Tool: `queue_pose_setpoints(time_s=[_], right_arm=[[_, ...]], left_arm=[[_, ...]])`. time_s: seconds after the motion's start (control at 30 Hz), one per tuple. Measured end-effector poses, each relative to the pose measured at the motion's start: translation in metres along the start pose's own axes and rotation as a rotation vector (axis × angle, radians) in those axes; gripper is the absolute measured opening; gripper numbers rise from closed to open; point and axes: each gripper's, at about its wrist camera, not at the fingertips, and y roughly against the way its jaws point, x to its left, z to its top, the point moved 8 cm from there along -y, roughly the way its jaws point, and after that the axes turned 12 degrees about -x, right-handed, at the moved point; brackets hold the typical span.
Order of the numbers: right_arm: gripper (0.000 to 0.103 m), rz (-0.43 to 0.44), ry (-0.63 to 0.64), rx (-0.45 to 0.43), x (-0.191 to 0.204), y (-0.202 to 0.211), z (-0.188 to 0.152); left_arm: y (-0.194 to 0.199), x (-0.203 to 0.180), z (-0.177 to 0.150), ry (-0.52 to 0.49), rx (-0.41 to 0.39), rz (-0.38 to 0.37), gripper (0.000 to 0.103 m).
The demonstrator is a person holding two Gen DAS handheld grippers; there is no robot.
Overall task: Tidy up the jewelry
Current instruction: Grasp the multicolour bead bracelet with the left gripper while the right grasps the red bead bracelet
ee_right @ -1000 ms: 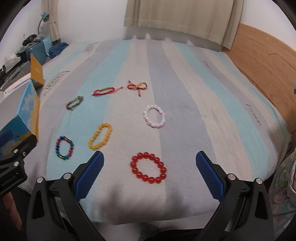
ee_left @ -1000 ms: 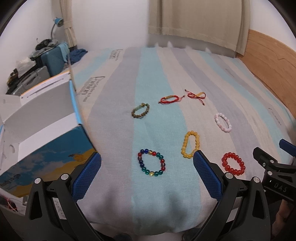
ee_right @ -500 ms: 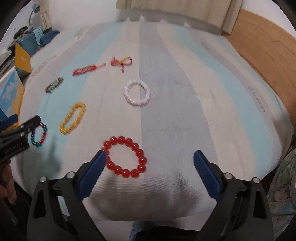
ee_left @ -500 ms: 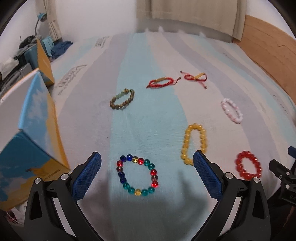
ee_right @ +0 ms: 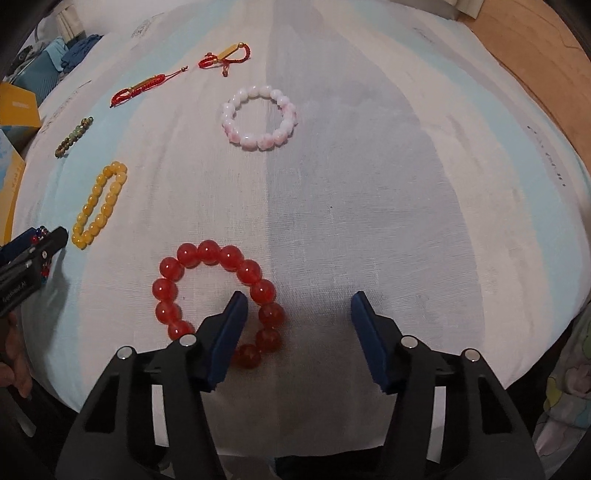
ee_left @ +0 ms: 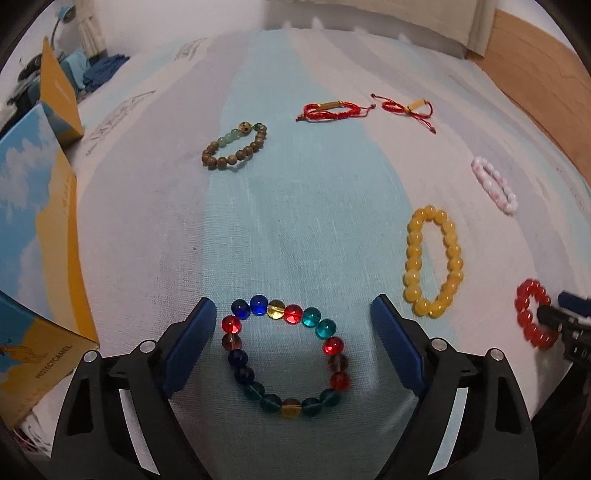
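Observation:
Several bracelets lie on a striped bedspread [ee_left: 295,206]. My left gripper [ee_left: 293,314] is open, low over a multicoloured bead bracelet [ee_left: 284,354] that lies between its fingers. My right gripper [ee_right: 295,306] is open; its left finger [ee_right: 225,332] sits inside the ring of a red bead bracelet [ee_right: 218,295], over its right side. A yellow bead bracelet [ee_left: 434,260], a pink-white one [ee_right: 258,116], a brown-green one [ee_left: 234,151] and two red cord bracelets [ee_left: 332,109] [ee_left: 406,109] lie further off.
A blue and yellow cardboard box [ee_left: 33,240] stands at the left edge of the bed. Clutter and a lamp [ee_left: 62,18] sit beyond it. A wooden headboard [ee_right: 535,37] runs along the right. The bed's front edge is just under both grippers.
Both grippers have moved forward and down toward the bed. The left one now straddles the multicoloured bracelet; the right one has reached the red bracelet. No bracelet has moved.

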Motion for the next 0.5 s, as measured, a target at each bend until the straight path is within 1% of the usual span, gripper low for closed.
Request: queue_pose_setpoints(time_s=[0.07, 0.13, 0.17, 0.2, 0.23, 0.27, 0.3, 0.37, 0.4, 0.47, 0.5], right_arm=[[0.051, 0.012, -0.015, 0.007, 0.0, -0.002, 0.0], [0.046, 0.018, -0.026, 0.009, -0.001, -0.003, 0.001], [0.042, 0.021, -0.026, 0.008, 0.0, -0.003, 0.001], [0.036, 0.022, -0.024, 0.008, 0.0, -0.002, 0.001], [0.033, 0.02, -0.02, 0.006, 0.001, -0.002, 0.001], [0.028, 0.015, -0.017, 0.006, 0.001, -0.002, 0.0], [0.023, 0.011, -0.016, 0.005, 0.001, -0.003, 0.001], [0.018, 0.007, -0.02, 0.008, 0.0, -0.003, 0.001], [0.015, 0.008, -0.024, 0.01, 0.0, -0.002, 0.001], [0.013, 0.005, -0.033, 0.01, -0.002, 0.0, 0.0], [0.013, 0.005, -0.037, 0.009, -0.003, 0.0, -0.001]], left_arm=[[0.001, 0.0, -0.002, 0.0, -0.001, -0.009, 0.077], [0.003, 0.002, -0.004, 0.004, 0.003, -0.013, 0.07], [0.004, 0.003, -0.006, 0.007, 0.005, -0.012, 0.064], [0.006, 0.004, -0.007, 0.009, 0.006, -0.011, 0.061], [0.007, 0.005, -0.008, 0.012, 0.008, -0.013, 0.056], [0.009, 0.006, -0.009, 0.016, 0.011, -0.016, 0.051], [0.01, 0.006, -0.009, 0.018, 0.014, -0.02, 0.048], [0.012, 0.007, -0.011, 0.025, 0.019, -0.022, 0.036], [0.013, 0.007, -0.012, 0.026, 0.022, -0.021, 0.033], [0.015, 0.009, -0.013, 0.041, 0.027, -0.033, 0.017], [0.017, 0.009, -0.014, 0.054, 0.033, -0.047, 0.011]])
